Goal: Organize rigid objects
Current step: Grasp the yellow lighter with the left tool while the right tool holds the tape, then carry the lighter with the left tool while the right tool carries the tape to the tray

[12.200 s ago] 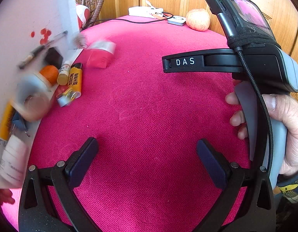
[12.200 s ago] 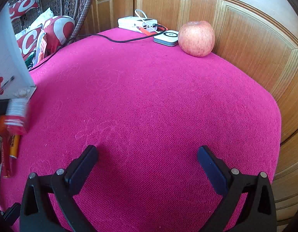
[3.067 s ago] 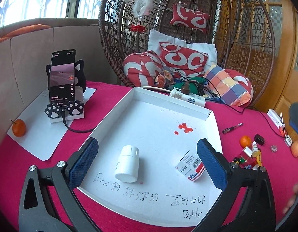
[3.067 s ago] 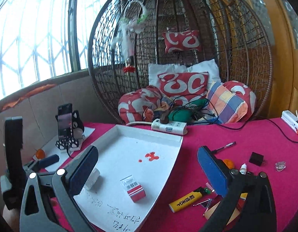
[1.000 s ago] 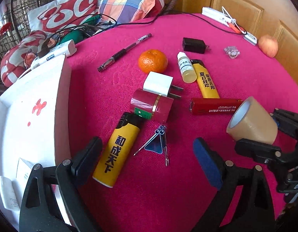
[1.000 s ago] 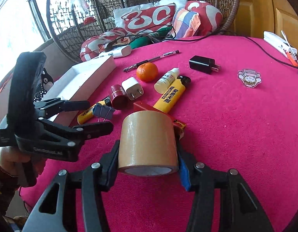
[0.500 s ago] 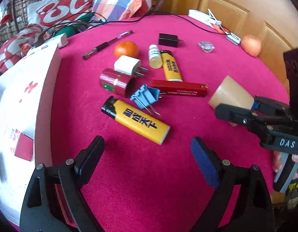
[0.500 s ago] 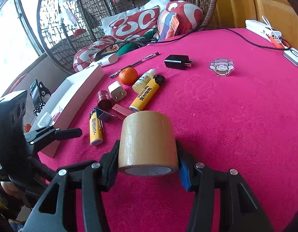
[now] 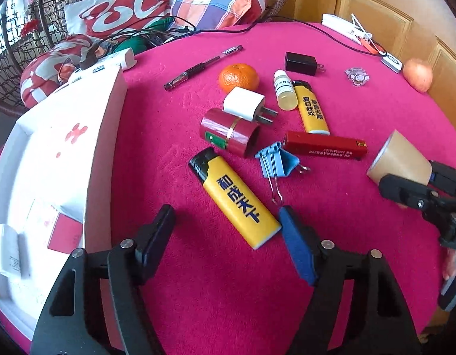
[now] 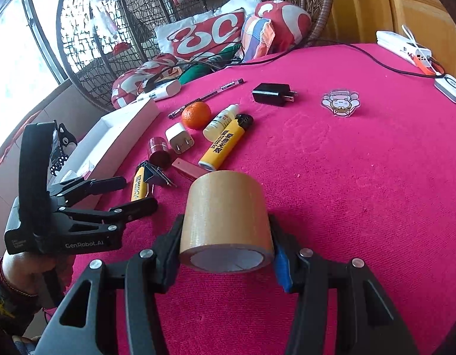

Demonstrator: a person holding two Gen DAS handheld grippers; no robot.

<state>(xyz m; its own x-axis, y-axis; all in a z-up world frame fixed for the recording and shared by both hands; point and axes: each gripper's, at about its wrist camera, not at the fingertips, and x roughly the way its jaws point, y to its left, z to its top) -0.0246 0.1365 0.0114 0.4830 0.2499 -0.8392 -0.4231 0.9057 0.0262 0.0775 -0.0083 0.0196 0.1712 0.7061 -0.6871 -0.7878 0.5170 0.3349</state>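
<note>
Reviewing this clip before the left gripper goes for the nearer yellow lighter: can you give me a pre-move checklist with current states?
1. Right gripper clamped on the tape roll: ok.
2. Left gripper closing, pads not yet on the yellow lighter: ok.
3. Lighter centred between the jaws: not ok, only its base lies near the blue pad.
4. Blue binder clip clear of the lighter: cannot tell, very close.
5. White tray has free space: ok.

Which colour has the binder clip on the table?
Light blue; the binder clip shows best in the left wrist view.
</note>
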